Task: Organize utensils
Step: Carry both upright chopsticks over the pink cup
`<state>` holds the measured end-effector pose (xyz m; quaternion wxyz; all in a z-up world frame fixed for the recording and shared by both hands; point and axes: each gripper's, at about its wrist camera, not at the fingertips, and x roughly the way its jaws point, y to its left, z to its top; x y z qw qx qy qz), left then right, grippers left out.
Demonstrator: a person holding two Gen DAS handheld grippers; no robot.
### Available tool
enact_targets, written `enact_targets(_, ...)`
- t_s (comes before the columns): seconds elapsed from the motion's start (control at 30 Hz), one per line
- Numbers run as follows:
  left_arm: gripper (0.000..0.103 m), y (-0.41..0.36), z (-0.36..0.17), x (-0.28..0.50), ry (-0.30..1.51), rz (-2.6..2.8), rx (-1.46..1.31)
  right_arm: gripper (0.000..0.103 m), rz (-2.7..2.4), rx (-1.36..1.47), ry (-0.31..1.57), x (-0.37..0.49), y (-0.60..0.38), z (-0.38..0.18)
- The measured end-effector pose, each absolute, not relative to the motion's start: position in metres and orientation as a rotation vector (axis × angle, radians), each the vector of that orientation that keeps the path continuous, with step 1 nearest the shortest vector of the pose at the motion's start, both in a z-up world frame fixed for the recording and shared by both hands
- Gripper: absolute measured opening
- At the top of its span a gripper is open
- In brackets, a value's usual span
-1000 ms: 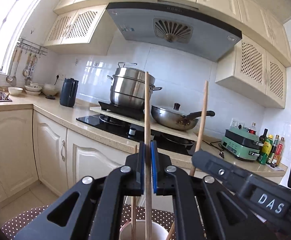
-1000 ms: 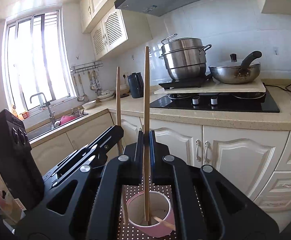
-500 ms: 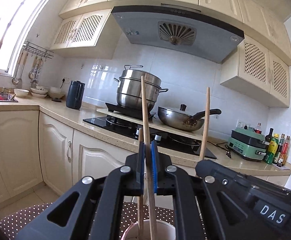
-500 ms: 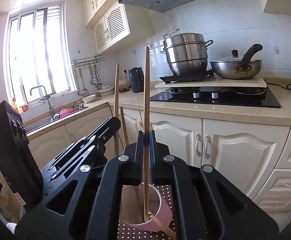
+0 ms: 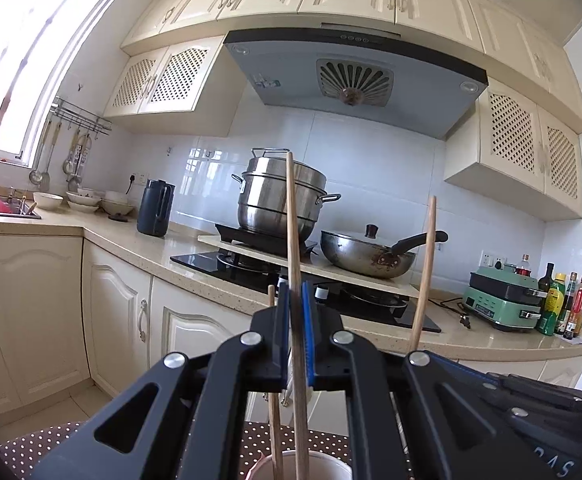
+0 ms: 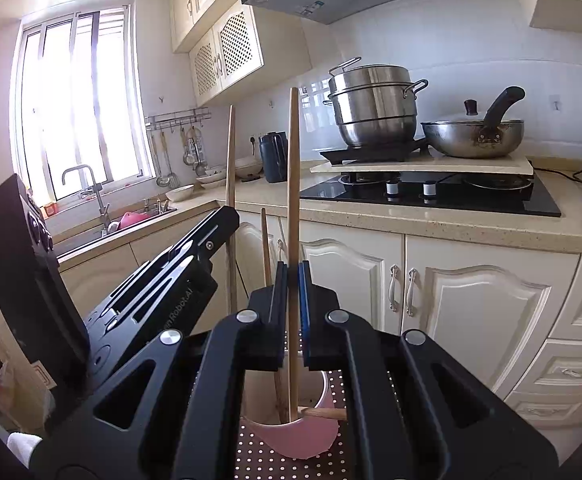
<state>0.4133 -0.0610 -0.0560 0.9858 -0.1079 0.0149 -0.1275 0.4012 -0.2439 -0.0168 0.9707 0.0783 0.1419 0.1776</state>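
Each gripper holds one wooden chopstick upright over a pink cup (image 6: 291, 438) with a white inside, standing on a brown dotted cloth (image 6: 259, 460). In the left wrist view my left gripper (image 5: 295, 300) is shut on a chopstick (image 5: 291, 216) whose lower end reaches into the cup (image 5: 323, 466). My right gripper (image 6: 293, 276) is shut on its chopstick (image 6: 293, 168), tip down inside the cup. A loose chopstick (image 6: 265, 244) leans in the cup and another (image 6: 325, 413) lies across its rim. The left gripper (image 6: 227, 218) and its chopstick (image 6: 231, 168) stand just left of mine.
Behind runs a beige counter (image 6: 451, 224) with a black hob (image 6: 431, 196), a steel stacked pot (image 5: 281, 196), a wok (image 5: 367, 256) and a dark kettle (image 5: 155, 214). A sink (image 6: 131, 220) lies left under the window. Bottles (image 5: 563, 304) and a green appliance (image 5: 503, 300) stand far right.
The right gripper has sunk a little, so its chopstick reaches deeper into the cup. The left gripper has turned slightly and its chopstick now leans. Both grips are unchanged.
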Motion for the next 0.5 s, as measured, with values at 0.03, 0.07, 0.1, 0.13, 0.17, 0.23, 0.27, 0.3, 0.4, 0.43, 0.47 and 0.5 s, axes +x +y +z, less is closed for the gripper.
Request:
enact_targets(0.03,0.006,-0.062,-0.056,0.413,0.027,-0.253,-0.206,0.006,0.36,0.154,0.281,0.401,-0.244,-0.017)
enact_targets(0.07,0.006,-0.062,-0.056,0.414,0.027,-0.25,-0.203,0.006,0.362,0.154,0.281,0.401,-0.244,-0.016)
enact_targets(0.1,0.006,-0.062,-0.055,0.414,0.015,-0.246,-0.206,0.006,0.361,0.154,0.278,0.401,-0.244,-0.016)
enact_targets(0.13,0.006,-0.062,-0.054,0.415,0.018,-0.253,-0.21,0.006,0.361,0.154,0.279,0.401,-0.244,-0.016)
enact_targets(0.17,0.006,-0.062,-0.053,0.417,0.024,-0.258,-0.213,0.006,0.362,0.155,0.279,0.401,-0.244,-0.016)
enact_targets(0.23,0.006,-0.065,-0.055,0.417,0.023,-0.26,-0.206,0.006,0.36,0.157,0.274,0.4,-0.244,-0.017)
enact_targets(0.27,0.006,-0.066,-0.058,0.418,0.032,-0.263,-0.203,0.006,0.36,0.162,0.278,0.401,-0.245,-0.017)
enact_targets(0.3,0.006,-0.068,-0.06,0.418,0.035,-0.26,-0.195,0.006,0.361,0.164,0.277,0.401,-0.246,-0.018)
enact_targets(0.4,0.006,-0.069,-0.069,0.416,0.058,-0.271,-0.182,0.006,0.365,0.16,0.278,0.401,-0.245,-0.018)
enact_targets(0.43,0.006,-0.069,-0.071,0.416,0.067,-0.272,-0.178,0.006,0.365,0.158,0.279,0.4,-0.245,-0.019)
enact_targets(0.47,0.006,-0.069,-0.074,0.415,0.08,-0.276,-0.177,0.006,0.367,0.159,0.282,0.401,-0.246,-0.02)
enact_targets(0.5,0.006,-0.068,-0.077,0.413,0.093,-0.28,-0.177,0.006,0.368,0.162,0.286,0.401,-0.246,-0.02)
